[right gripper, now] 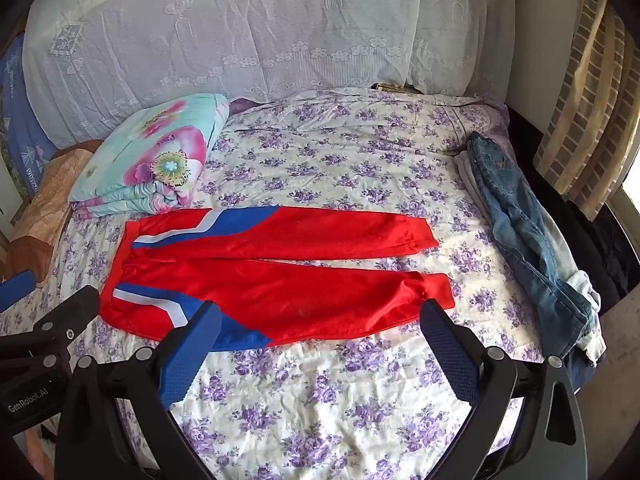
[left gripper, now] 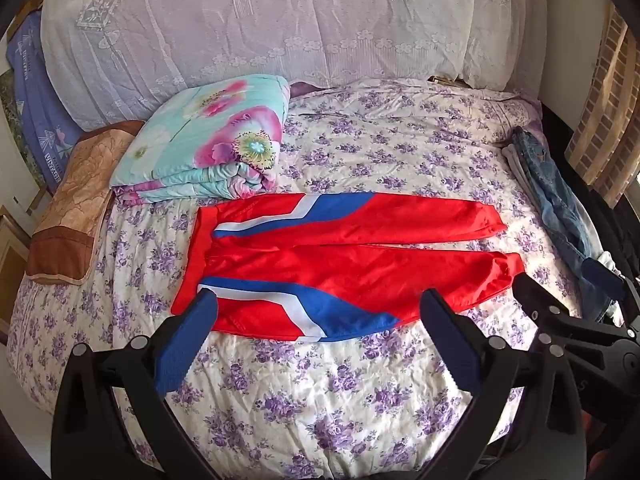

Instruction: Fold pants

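Red pants (left gripper: 344, 264) with blue and white side stripes lie spread flat on the flowered bed sheet (left gripper: 320, 392), waistband at the left, both legs pointing right. They also show in the right wrist view (right gripper: 280, 280). My left gripper (left gripper: 320, 304) is open and empty, held above the near leg towards the waistband. My right gripper (right gripper: 320, 312) is open and empty, held above the near leg towards the cuff. Its black frame shows at the right edge of the left wrist view (left gripper: 568, 320).
A folded floral quilt (left gripper: 208, 148) lies at the back left beside a brown pillow (left gripper: 76, 204). Blue jeans and pale clothes (right gripper: 528, 232) lie along the bed's right edge. A lace-covered headboard (left gripper: 280, 24) rises behind. The bed sheet (right gripper: 320, 400) also shows in the right wrist view.
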`<control>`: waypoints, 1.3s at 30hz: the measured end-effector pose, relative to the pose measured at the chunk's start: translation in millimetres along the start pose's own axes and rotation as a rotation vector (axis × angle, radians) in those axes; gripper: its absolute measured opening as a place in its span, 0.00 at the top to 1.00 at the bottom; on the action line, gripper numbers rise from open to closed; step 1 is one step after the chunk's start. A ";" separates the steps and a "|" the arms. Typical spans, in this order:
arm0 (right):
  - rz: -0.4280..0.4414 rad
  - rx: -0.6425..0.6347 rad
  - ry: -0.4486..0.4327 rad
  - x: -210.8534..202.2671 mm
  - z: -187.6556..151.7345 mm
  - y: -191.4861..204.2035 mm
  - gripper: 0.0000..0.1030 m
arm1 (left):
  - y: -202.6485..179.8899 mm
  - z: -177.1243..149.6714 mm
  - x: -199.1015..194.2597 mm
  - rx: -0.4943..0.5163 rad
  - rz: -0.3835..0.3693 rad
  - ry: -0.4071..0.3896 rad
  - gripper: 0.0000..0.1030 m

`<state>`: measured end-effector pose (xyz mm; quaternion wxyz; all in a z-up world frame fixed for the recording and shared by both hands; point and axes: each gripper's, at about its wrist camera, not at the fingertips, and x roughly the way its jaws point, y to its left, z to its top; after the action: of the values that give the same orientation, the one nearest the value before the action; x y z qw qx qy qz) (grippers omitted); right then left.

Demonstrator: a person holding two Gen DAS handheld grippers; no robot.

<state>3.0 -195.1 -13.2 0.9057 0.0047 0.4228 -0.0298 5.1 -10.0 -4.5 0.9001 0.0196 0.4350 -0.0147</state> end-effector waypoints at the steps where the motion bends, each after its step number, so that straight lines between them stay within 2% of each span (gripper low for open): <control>1: 0.000 0.002 -0.001 3.0 -0.8 -5.2 0.03 | -0.6 -0.3 0.3 0.003 0.000 0.000 0.04; 39: 0.004 0.008 0.005 4.6 -2.9 -5.9 0.03 | -5.6 -0.1 4.1 0.009 -0.007 0.012 0.04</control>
<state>3.4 -201.2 -18.5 0.9046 0.0092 0.4251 -0.0296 7.3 -15.6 -8.0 0.8973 0.0223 0.4404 -0.0195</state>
